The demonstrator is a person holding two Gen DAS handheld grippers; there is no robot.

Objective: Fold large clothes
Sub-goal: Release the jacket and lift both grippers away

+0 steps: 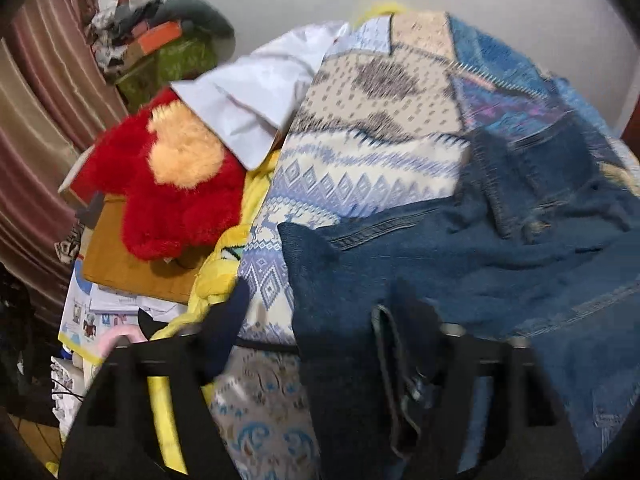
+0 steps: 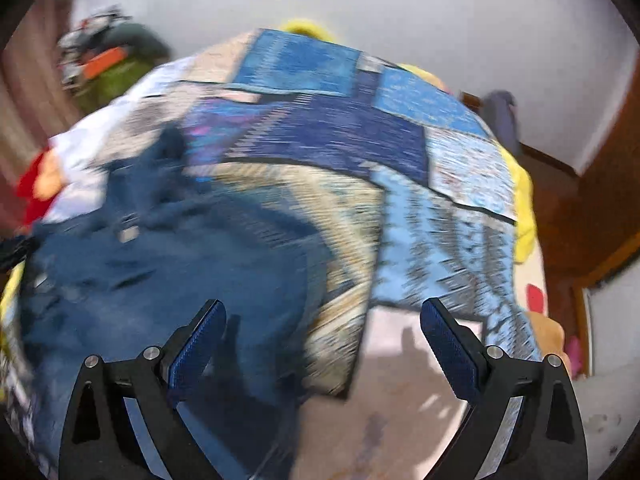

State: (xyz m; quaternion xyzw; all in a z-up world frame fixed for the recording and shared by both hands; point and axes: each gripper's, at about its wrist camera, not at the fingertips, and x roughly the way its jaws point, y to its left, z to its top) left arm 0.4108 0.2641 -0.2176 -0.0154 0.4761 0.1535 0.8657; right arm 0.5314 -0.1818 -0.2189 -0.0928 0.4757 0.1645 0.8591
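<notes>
A pair of blue denim jeans lies crumpled on a bed covered by a blue and cream patterned quilt. In the left wrist view, my left gripper has its fingers wide apart and a fold of the jeans' waistband lies draped between them and over the right finger. In the blurred right wrist view, the jeans lie at the left on the quilt. My right gripper is open and empty above the quilt's near edge, to the right of the jeans.
A red and orange plush toy, a white garment and a cardboard piece lie left of the bed. Piled items stand by the curtain. Yellow bedding edges the quilt. Wooden furniture stands at right.
</notes>
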